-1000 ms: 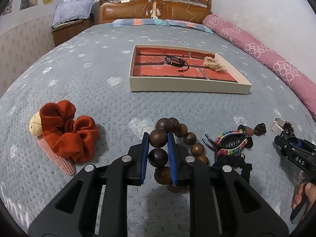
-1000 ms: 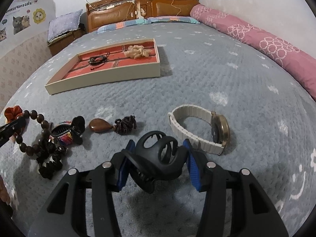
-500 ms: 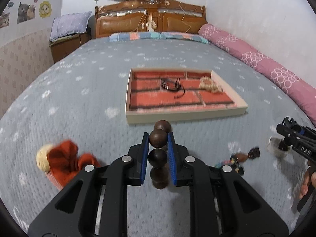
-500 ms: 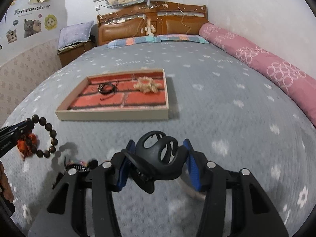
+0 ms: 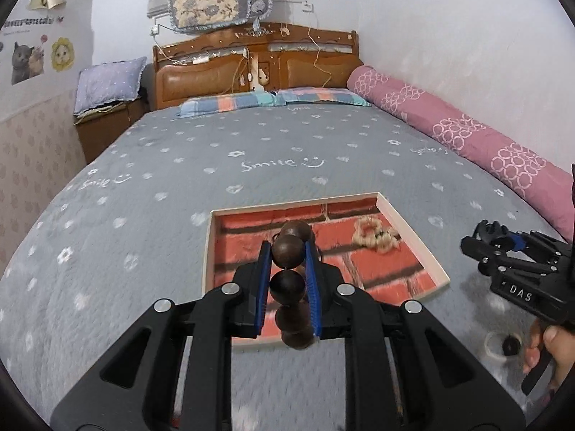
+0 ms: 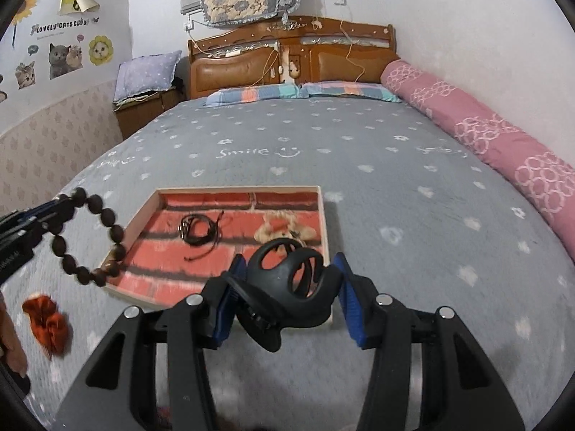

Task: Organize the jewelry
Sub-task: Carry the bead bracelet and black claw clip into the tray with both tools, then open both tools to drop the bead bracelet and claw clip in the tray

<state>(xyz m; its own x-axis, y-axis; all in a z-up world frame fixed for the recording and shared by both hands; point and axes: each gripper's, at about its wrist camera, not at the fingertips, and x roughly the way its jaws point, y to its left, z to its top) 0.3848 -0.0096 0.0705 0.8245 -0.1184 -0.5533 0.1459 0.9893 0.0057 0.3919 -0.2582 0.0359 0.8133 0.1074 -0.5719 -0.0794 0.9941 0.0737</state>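
My left gripper (image 5: 287,248) is shut on a dark wooden bead bracelet (image 5: 287,285), which hangs in the air over the near edge of the tray. The loop also shows in the right wrist view as the bead bracelet (image 6: 90,237), dangling from the left gripper (image 6: 61,204). My right gripper (image 6: 287,265) is shut on a black hair claw clip (image 6: 287,287) just before the tray's near right corner. The cream tray (image 5: 207,251) with a red brick lining lies on the grey bedspread. It holds a black cord bracelet (image 6: 199,228) and a beige fuzzy scrunchie (image 5: 375,235).
An orange scrunchie (image 6: 45,319) lies on the bed left of the tray. A white watch (image 5: 503,344) shows partly under the right gripper (image 5: 492,233), beside a person's hand (image 5: 553,348). A pink bolster (image 5: 467,136) runs along the right wall. Pillows and a wooden headboard stand far back.
Both grippers have risen and moved forward to the tray with the bead bracelet and the claw clip. The loose pieces on the bedspread have dropped mostly out of view.
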